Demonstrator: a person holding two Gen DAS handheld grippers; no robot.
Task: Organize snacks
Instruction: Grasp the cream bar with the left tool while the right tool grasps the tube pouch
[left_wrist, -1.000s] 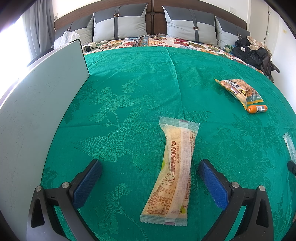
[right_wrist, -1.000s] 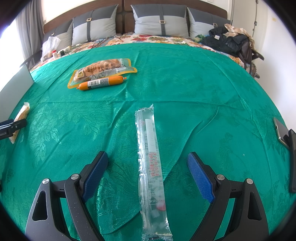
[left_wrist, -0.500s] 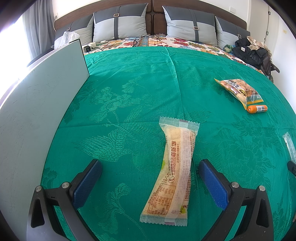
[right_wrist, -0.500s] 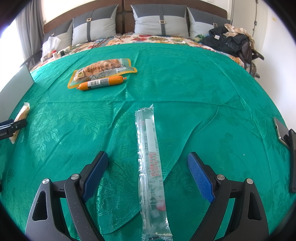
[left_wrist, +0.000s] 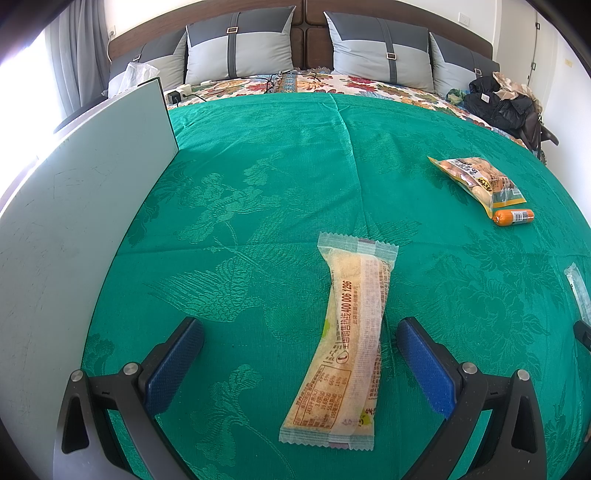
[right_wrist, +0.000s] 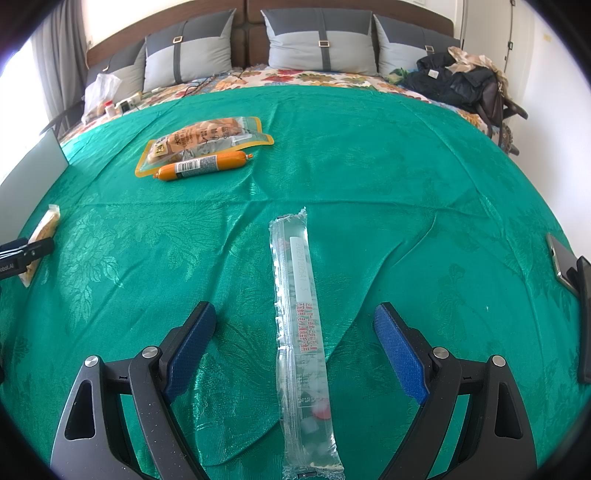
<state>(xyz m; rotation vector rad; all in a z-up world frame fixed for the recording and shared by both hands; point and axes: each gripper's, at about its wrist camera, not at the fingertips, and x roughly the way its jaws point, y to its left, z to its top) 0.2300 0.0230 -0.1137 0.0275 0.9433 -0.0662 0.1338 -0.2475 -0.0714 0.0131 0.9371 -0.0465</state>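
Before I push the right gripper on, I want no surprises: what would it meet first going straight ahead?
Probably the clear snack packet lying lengthwise between the open right gripper fingers, on the green cloth.

Yellow wrapper (left_wrist: 343, 343): "400 006 1296"

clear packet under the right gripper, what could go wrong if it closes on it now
1. The clear packet is thin and lies flat on the green cover; the open right gripper may pinch a fold of cloth or let the slick film slip.
2. The packet is long, so a grip at one spot may leave its ends drooping.
3. The phone lies near the edge, so a dragged cover could shift it.
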